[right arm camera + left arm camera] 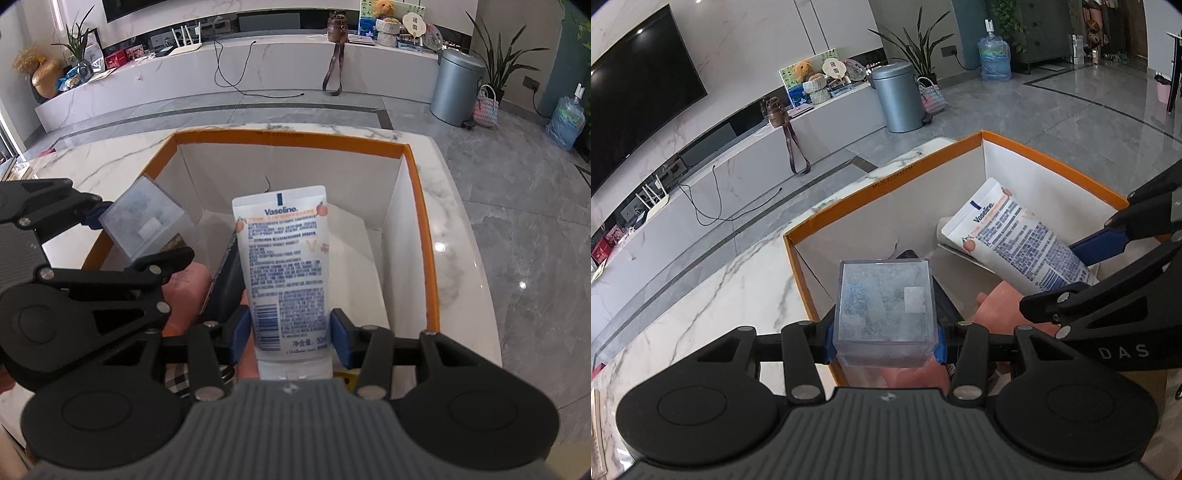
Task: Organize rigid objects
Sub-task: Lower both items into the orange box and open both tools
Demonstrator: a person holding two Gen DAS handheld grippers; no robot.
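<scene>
Left gripper [884, 347] jaws clamped on clear plastic box [884, 314], held over the near-left edge of the orange-rimmed carton [417, 206] on the marble table [713, 295]. Right gripper [290, 336] jaws grip white Vaseline tube [284, 266] near its cap end, tube pointing into the carton. A pink item [997, 306] lies inside.
</scene>
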